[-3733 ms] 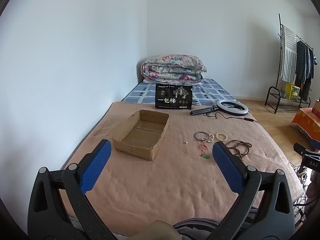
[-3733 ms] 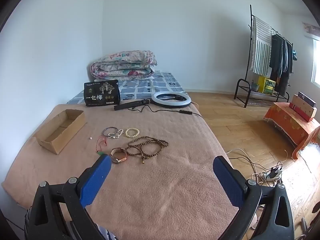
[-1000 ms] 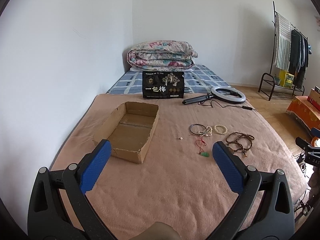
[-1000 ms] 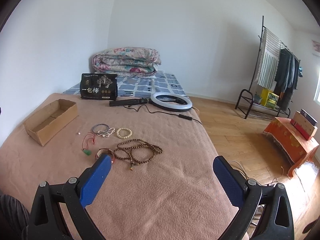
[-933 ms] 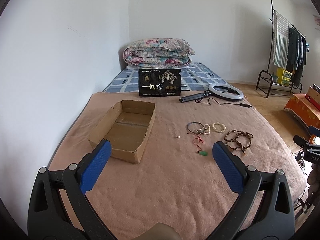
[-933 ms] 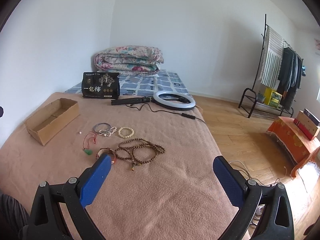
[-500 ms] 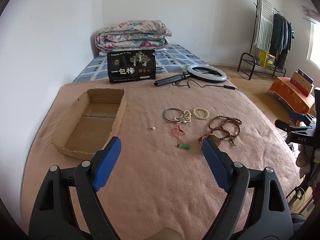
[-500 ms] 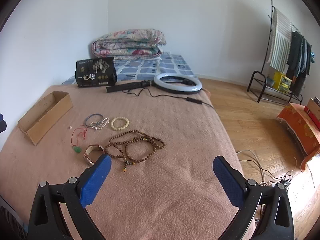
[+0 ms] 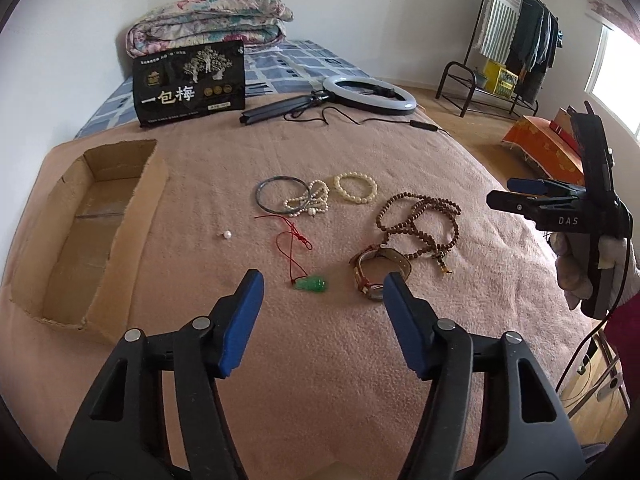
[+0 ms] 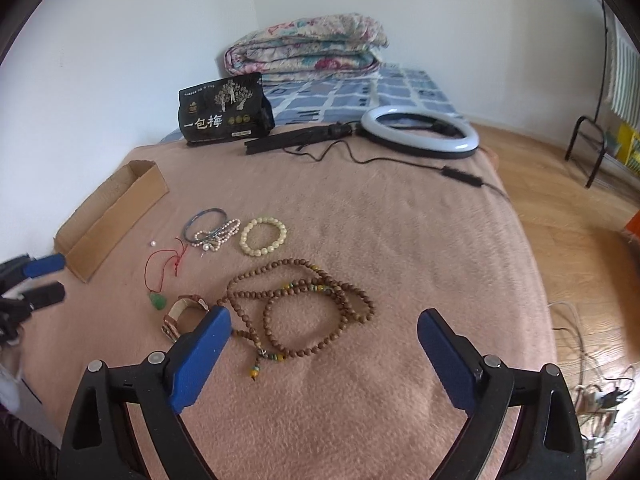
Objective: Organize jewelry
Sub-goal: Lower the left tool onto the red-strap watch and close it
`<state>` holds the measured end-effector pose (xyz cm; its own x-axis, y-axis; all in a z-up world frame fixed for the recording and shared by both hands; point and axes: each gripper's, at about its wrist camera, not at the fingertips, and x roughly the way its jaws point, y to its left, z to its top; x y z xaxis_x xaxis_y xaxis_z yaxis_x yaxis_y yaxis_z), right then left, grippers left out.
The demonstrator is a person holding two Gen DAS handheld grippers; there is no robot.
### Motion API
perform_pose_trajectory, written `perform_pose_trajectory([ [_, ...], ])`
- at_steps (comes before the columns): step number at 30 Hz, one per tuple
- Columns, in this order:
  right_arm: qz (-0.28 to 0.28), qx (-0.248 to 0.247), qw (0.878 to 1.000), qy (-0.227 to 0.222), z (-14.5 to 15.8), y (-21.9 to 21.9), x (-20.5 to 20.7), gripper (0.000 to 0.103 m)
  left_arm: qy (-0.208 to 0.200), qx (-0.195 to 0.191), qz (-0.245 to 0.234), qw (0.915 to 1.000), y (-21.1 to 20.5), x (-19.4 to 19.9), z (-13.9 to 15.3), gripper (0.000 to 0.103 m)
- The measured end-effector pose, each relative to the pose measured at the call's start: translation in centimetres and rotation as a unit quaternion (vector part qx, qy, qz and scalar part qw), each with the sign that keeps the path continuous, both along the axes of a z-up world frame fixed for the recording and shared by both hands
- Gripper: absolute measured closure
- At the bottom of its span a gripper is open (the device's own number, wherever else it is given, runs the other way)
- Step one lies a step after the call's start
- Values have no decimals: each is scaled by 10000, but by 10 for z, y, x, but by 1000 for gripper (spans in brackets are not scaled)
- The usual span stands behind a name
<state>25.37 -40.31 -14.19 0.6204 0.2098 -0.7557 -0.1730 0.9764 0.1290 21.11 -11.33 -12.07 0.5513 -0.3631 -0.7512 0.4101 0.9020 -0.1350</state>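
Jewelry lies on the pink blanket: a green pendant on a red cord, a watch, a brown bead necklace, a cream bead bracelet, a dark bangle with a pearl string, and a loose pearl. An open cardboard box sits left. My left gripper is open just short of the pendant. My right gripper is open over the brown beads.
A black packet, a ring light with cable and a folded quilt lie at the back. A clothes rack and an orange-covered stand are on the wood floor right of the bed.
Both grippers have moved forward and down toward the jewelry. The left jaws have narrowed somewhat but stay open. Nothing has been picked up.
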Motion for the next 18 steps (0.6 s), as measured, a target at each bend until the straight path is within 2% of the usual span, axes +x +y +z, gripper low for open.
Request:
perform_pose_trajectory([
  [4,264,213,9991,243,-15,-1,22,14,301,-75,-164,9994,-16,17,-20,47],
  [6,370,310,9982,344,-22,-1,34,14,466,-108,-247,9985,-24,25,-29,53],
  [11,483,453,9964,536,-32,-2,61,16,699,-149,-367,9968,-39,37,-48,59],
  [14,638,493,9946,647,-38,3,75,18,747,-144,-395,9963,-46,41,-55,60],
  [18,857,454,9923,765,-48,14,86,25,859,-130,-396,9954,-51,49,-64,60],
])
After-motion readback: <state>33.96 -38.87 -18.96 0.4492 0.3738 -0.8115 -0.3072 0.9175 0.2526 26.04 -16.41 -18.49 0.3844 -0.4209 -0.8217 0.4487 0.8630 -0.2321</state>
